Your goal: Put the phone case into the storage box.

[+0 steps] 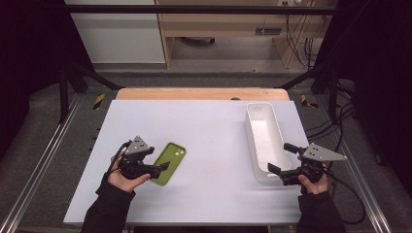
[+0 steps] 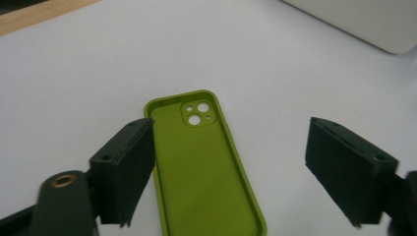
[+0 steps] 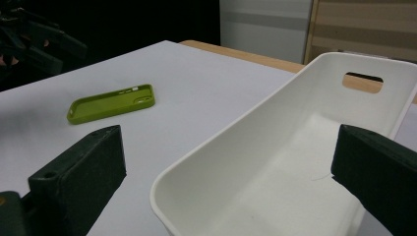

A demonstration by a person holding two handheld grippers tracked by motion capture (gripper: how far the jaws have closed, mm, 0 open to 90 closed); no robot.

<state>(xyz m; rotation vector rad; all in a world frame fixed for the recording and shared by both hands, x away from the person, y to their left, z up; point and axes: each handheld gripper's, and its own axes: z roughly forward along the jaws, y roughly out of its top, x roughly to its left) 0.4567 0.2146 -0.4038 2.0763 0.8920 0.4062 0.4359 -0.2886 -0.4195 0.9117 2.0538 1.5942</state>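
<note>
Left gripper (image 1: pixel 163 167) held low near the near-left part of the tabletop (image 1: pixel 214 131), forearm entering from the near edge, body tilted so the jaws point right and away. Jaws released, standing wide either side of the green phone case (image 1: pixel 168 163); pads not touching it. Case lies flat, open side up, camera cutout at its far end, left of the tabletop's centre and nearer the near edge. Right gripper (image 1: pixel 278 169) held at the near-right corner, jaws released and spread about the near end of the white tray (image 1: pixel 254 141), no contact seen. Tray runs lengthwise along the right edge toward the far edge, handle slot in its far wall. Bare tabletop lies between case and tray.
</note>
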